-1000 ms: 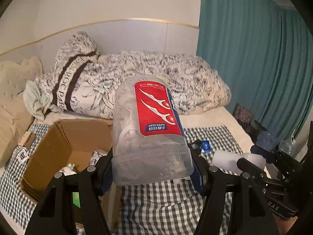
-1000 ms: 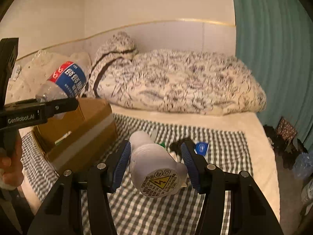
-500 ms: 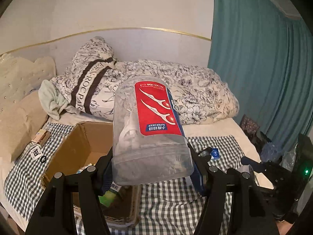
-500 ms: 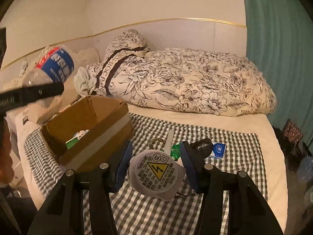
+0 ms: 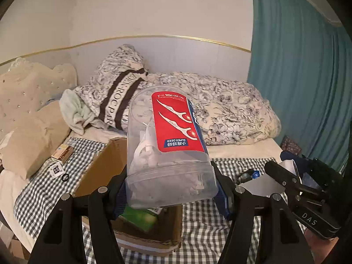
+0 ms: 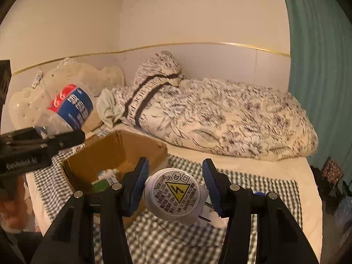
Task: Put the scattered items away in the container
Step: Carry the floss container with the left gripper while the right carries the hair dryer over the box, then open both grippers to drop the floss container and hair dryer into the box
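My left gripper [image 5: 170,188] is shut on a clear floss-pick jar [image 5: 169,145] with a red and blue label, held upside down. The jar hangs above the right part of an open cardboard box [image 5: 102,171] on the checked cloth. My right gripper [image 6: 175,176] is shut on a white plug-in device [image 6: 176,195] with a yellow warning triangle, just right of the box [image 6: 114,151]. The left gripper [image 6: 44,140] and its jar [image 6: 70,107] show at the left of the right wrist view. At the right of the left wrist view, the right gripper [image 5: 303,189] holds the white device [image 5: 259,182].
A green packet [image 5: 138,219] lies inside the box. A small carton [image 5: 62,153], a tag and a black ring [image 5: 65,177] lie left of the box; a blue packet [image 5: 255,173] lies right. A floral duvet [image 6: 220,118] and pillows are behind, a teal curtain [image 5: 303,77] at right.
Both grippers have carried their loads leftward and a little up toward the box. The jar now hangs over the box, and the white device has reached its right side.
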Available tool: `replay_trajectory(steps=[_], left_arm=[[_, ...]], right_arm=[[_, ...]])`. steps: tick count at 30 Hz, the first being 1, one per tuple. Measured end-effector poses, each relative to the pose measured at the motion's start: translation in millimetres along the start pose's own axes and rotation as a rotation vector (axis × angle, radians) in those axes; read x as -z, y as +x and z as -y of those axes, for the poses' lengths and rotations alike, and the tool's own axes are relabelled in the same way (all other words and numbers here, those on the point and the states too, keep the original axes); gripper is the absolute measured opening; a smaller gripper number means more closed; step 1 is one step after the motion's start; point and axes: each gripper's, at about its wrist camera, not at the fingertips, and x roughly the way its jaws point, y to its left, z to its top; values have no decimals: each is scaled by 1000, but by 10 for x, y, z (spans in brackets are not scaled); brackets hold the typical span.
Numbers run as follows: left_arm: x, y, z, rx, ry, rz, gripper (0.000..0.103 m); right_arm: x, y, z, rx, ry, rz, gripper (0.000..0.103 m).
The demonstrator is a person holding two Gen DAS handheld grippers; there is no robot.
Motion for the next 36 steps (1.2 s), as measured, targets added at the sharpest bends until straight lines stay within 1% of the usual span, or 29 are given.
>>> replay_trajectory(steps=[8,15,25,28,32,36], left_arm=[[-2,-68,-235,-59,12,19,66],[25,29,-409,-74,14,-4,66],[67,275,-667,-107,-5,-45,66],[89,384,-738,-111,-7,-78,66],[161,583,-822,-119,7,-142,66],[228,773,-890,-104,14,-205,66]], right_arm=[[-189,90,-358,-40,-34,35,51],[-243,257,-599,-67,-51,32,51],[-271,565,-785,-106,-50,15,51],[-268,675,-832,-114,-53,1,51],[-248,829,-882,-122,-53,-18,51],[-225,1017,-932,-126,-53,-45,51]])
